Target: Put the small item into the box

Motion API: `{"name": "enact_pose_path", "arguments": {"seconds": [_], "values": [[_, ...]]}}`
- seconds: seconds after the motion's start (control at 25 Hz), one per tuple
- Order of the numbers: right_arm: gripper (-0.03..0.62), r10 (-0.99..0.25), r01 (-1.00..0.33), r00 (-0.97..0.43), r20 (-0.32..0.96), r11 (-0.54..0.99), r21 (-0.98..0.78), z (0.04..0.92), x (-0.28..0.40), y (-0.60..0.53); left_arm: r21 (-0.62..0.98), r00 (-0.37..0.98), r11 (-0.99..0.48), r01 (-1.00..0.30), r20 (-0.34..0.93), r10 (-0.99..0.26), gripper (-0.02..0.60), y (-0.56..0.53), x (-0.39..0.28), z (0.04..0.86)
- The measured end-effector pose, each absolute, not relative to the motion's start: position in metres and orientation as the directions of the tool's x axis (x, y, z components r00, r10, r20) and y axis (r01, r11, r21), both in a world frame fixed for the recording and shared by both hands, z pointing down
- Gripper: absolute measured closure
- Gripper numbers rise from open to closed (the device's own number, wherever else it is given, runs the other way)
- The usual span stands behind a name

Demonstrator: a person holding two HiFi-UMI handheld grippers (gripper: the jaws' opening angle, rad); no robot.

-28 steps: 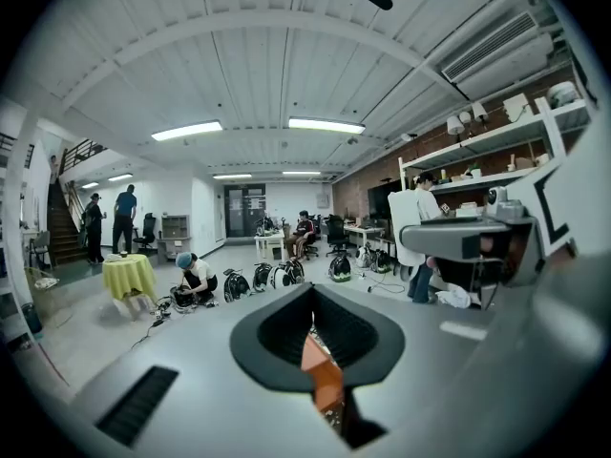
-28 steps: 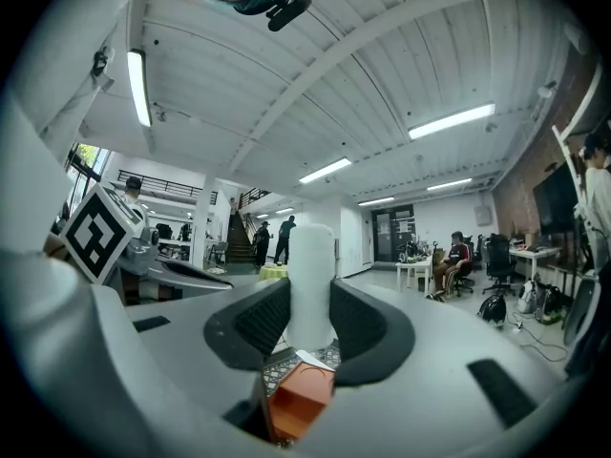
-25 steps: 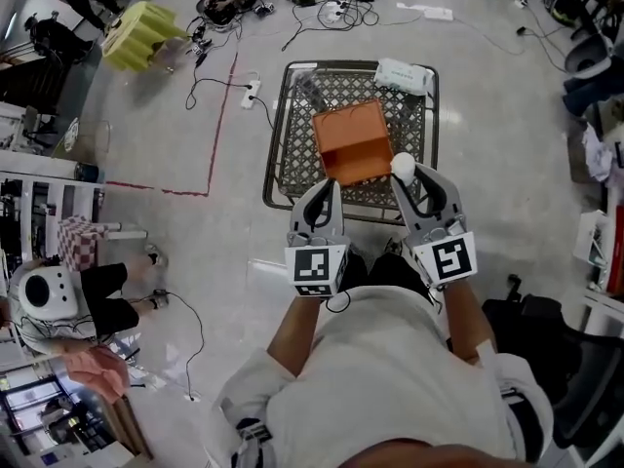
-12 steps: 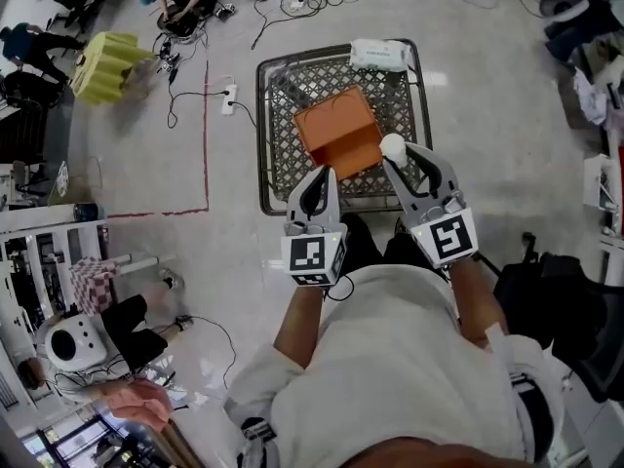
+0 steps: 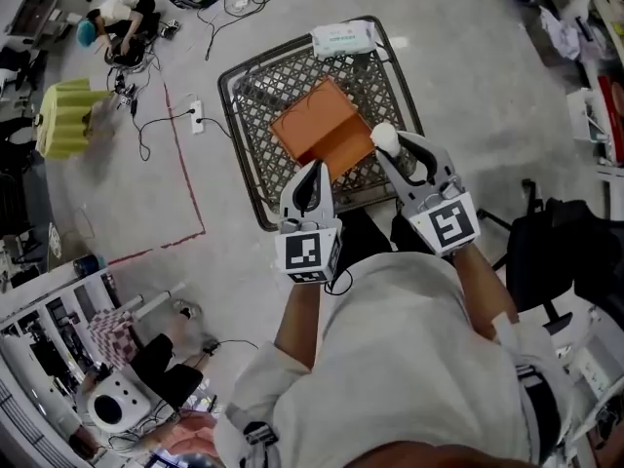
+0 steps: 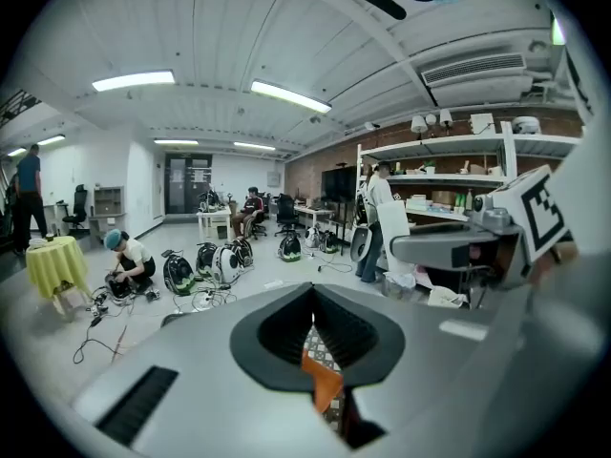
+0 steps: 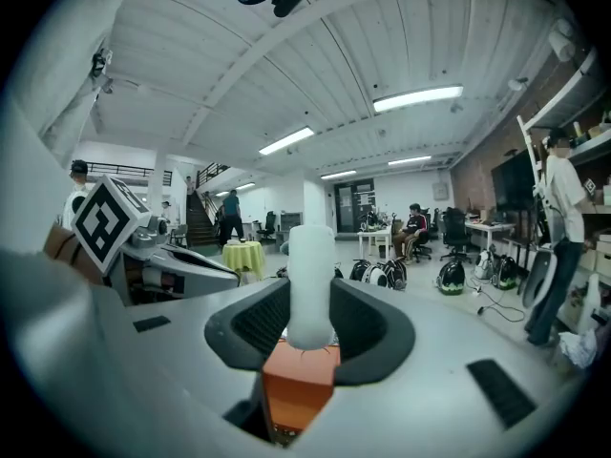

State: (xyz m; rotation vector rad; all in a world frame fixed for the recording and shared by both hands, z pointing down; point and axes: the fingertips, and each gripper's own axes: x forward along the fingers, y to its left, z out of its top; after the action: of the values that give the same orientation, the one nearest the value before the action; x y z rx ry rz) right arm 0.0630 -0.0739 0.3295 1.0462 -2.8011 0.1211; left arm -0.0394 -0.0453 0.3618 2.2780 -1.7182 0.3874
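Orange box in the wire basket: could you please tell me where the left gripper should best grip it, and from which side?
On the orange box, probably the top edge of its near wall, from above: the wire basket fences its sides against a level approach, and that edge faces the left gripper, whose jaws are shut and must open first.

You are holding your left arm (image 5: 295, 328) and right arm (image 5: 483, 286) out ahead of your chest, grippers side by side at the near edge of the orange box (image 5: 317, 130). Your left gripper (image 5: 311, 167) is pointing at its near side, jaws closed together (nothing between them). Your right gripper (image 5: 388, 149) is clamping a small white item (image 5: 382, 136) by the box's near right corner.
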Motion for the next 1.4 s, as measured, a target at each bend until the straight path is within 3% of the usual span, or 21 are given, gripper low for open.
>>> {"name": "enact_pose_path", "arguments": {"seconds": [0.72, 1.4], "values": [[0.471, -0.746, -0.809, -0.567, 0.348, 0.583, -0.069, 0.397, 0.076, -0.091, 0.127, 0.488, -0.494, -0.860, 0.481, -0.728, 0.574, -0.088, -0.029, 0.430], [0.471, -0.656, -0.822, -0.527, 0.541, 0.554, -0.129, 0.501, 0.051, -0.075, 0.218, 0.520, -0.491, -0.844, 0.559, -0.646, 0.574, -0.066, -0.043, 0.517]]}}
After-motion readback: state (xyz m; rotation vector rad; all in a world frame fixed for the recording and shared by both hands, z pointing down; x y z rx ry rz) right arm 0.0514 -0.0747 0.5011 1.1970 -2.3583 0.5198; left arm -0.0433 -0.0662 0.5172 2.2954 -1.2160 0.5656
